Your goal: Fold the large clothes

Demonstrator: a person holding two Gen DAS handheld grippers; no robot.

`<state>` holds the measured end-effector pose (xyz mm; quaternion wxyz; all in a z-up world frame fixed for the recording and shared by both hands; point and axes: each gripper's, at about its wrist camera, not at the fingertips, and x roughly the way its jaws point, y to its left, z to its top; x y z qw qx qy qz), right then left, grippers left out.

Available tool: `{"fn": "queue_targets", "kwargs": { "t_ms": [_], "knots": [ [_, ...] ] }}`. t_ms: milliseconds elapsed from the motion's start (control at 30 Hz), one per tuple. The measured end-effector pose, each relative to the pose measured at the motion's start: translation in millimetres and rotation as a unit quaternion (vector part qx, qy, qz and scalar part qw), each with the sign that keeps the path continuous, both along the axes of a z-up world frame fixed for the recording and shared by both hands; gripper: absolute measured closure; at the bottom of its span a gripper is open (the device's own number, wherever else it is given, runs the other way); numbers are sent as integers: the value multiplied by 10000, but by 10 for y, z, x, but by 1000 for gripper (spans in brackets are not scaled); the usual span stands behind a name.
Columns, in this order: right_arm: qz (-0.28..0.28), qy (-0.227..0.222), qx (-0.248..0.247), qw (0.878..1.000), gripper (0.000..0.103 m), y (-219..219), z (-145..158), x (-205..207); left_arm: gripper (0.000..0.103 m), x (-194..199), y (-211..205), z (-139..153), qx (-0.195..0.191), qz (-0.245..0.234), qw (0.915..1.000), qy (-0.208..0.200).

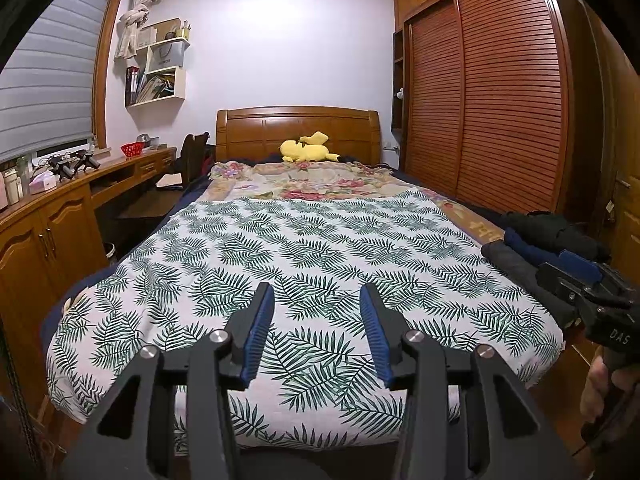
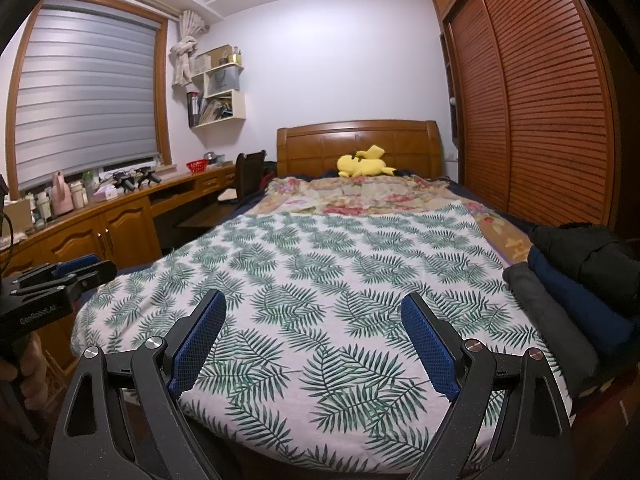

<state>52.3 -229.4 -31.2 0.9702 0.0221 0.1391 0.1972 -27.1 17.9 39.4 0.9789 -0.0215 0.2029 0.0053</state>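
A pile of dark clothes (image 1: pixel 536 240) lies on the right edge of the bed: a black piece on top, a navy one and a grey one below it, also seen in the right wrist view as the dark clothes (image 2: pixel 576 280). My left gripper (image 1: pixel 318 292) hovers over the near end of the palm-leaf sheet (image 1: pixel 304 264), open, with nothing between its blue pads. My right gripper (image 2: pixel 312 300) stands wider open above the same sheet (image 2: pixel 328 280), also empty, and the clothes pile lies to its right. Each gripper shows at the edge of the other's view.
A floral blanket (image 1: pixel 304 184) covers the far half of the bed, with a yellow plush toy (image 1: pixel 306 148) at the wooden headboard (image 1: pixel 296 124). A wooden desk and cabinets (image 1: pixel 52 216) run along the left. A slatted wardrobe (image 1: pixel 488 92) stands close on the right.
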Motion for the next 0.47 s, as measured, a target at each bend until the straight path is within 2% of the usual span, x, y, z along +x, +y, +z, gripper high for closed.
{"fn": "queue_targets", "kwargs": {
  "t_ms": [467],
  "knots": [
    [6,9,1,10000,12,2,-1,-7,59,-10,-17,16,-12,-36,10000,3]
  ]
}}
